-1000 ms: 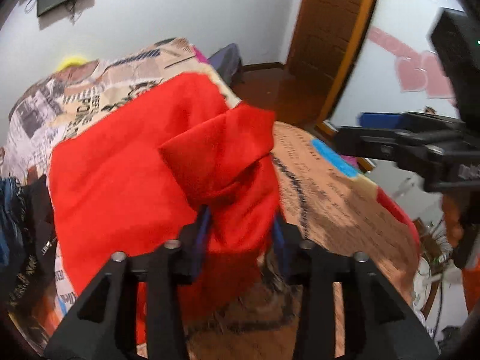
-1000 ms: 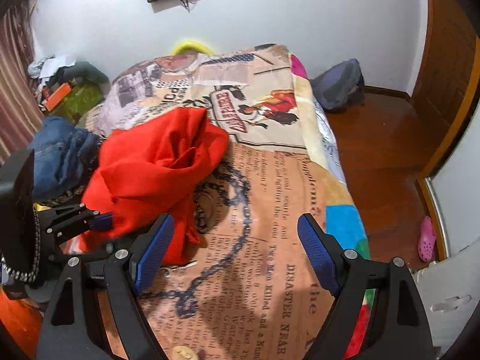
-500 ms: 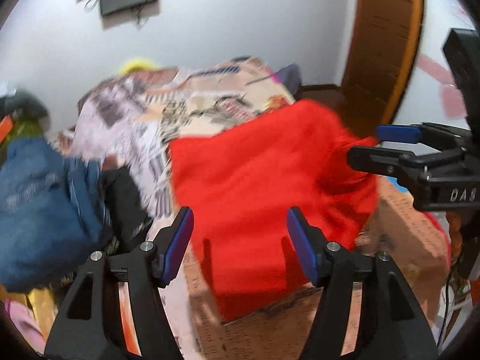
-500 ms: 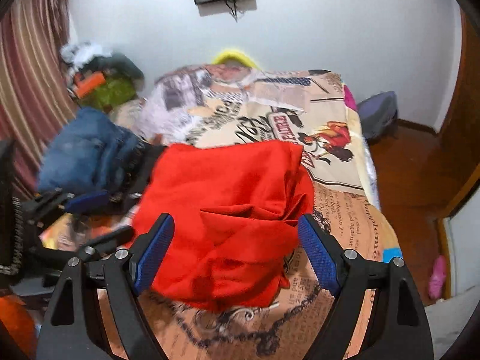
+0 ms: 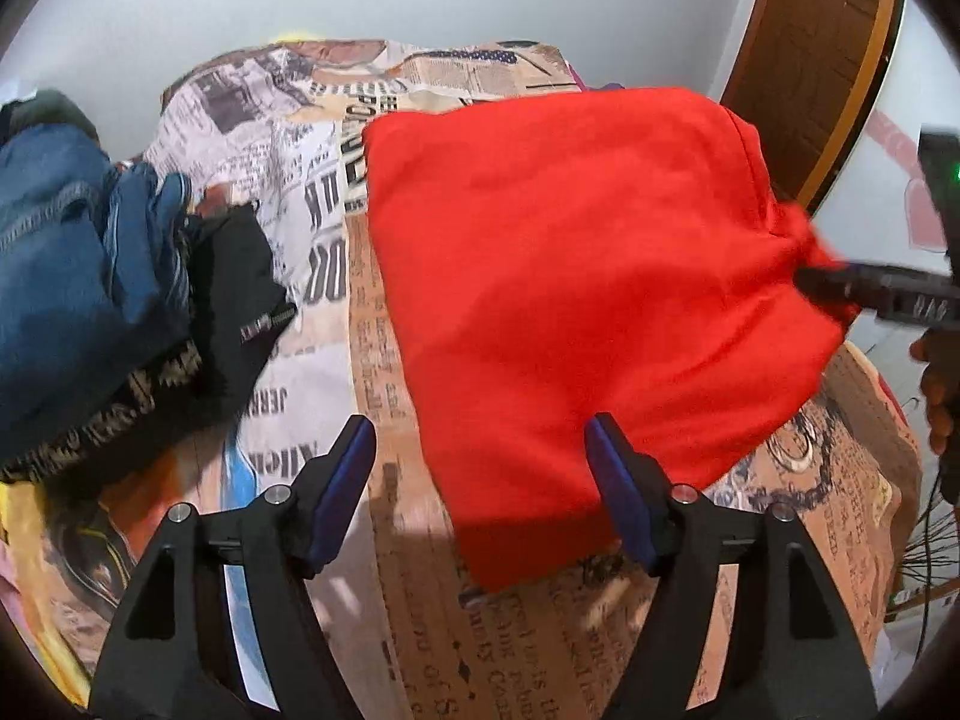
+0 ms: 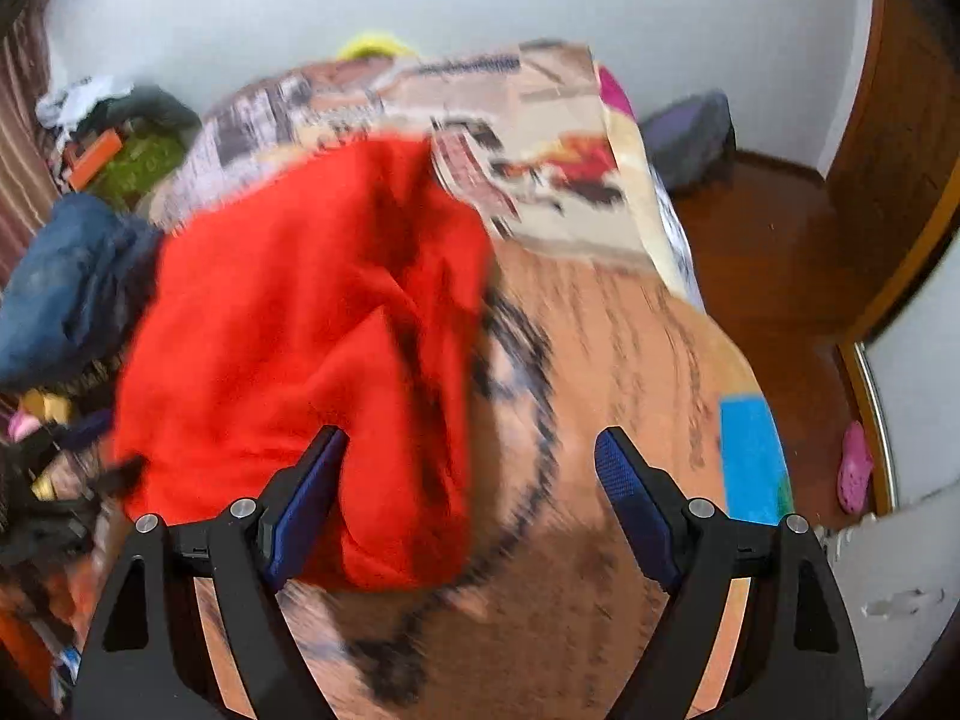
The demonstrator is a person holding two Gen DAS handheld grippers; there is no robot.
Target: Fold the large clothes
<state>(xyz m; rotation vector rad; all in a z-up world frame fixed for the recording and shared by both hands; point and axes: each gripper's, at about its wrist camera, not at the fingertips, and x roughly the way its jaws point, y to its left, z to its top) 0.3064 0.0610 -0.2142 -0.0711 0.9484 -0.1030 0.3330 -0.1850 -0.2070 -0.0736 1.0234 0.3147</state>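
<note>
The bright red cloth garment [image 5: 576, 276] lies bunched on the newspaper-print bedspread [image 5: 312, 210]. Left gripper [image 5: 480, 492] jaws are opening, empty. Right gripper [image 6: 471, 504] stands wide, its left pad at the cloth. Risk: seizing several layers, locking in creases.
</note>
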